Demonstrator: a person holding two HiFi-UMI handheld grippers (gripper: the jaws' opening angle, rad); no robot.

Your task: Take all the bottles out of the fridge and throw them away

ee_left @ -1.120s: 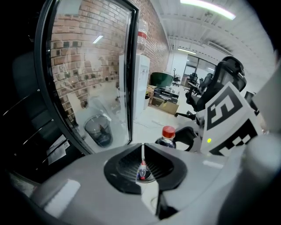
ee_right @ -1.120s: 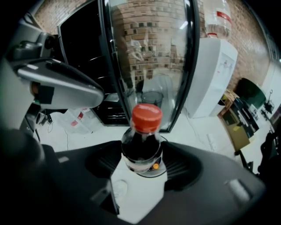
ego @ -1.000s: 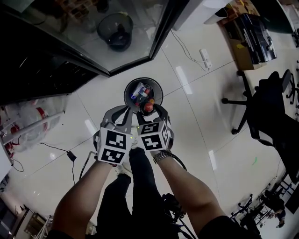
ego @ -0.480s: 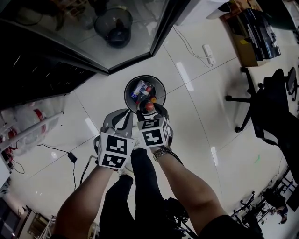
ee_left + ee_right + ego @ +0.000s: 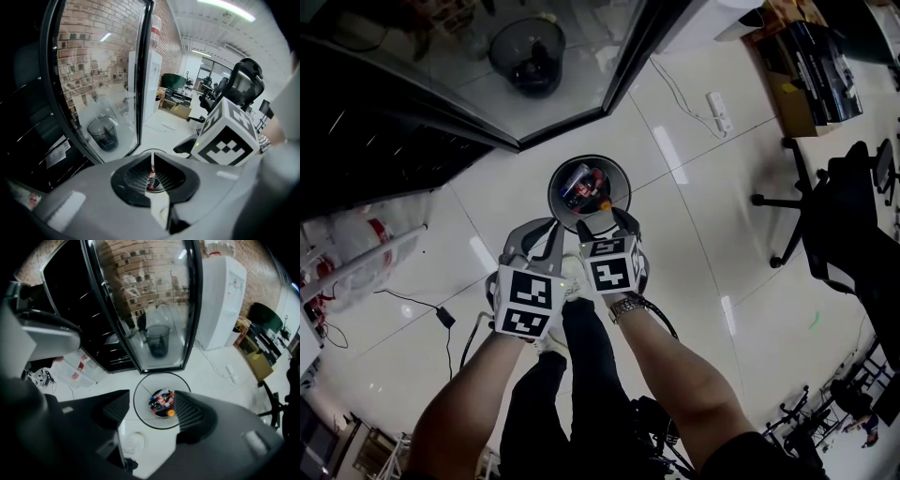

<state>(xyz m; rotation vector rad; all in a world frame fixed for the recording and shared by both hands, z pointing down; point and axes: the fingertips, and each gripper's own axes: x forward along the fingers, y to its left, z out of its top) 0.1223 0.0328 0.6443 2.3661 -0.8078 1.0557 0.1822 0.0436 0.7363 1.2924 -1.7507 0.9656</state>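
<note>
Right gripper point(image 5: 602, 216) and left gripper point(image 5: 540, 231) above the bin point(image 5: 551, 193)
Right jaws stood apart, empty, bottles point(image 5: 584, 186) lying directly below them; left jaws, just beside, were pressed together on nothing.

Office chair point(image 5: 839, 211), power strip point(image 5: 719, 111), water dispenser point(image 5: 224, 291)

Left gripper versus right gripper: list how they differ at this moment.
The left gripper has its jaws together, leaving only a slit; the right gripper has its jaws wide apart. In the head view the right gripper overlaps the near rim of the bin, while the left gripper sits just to its lower left. Both hold nothing and point down toward the bin.
</note>
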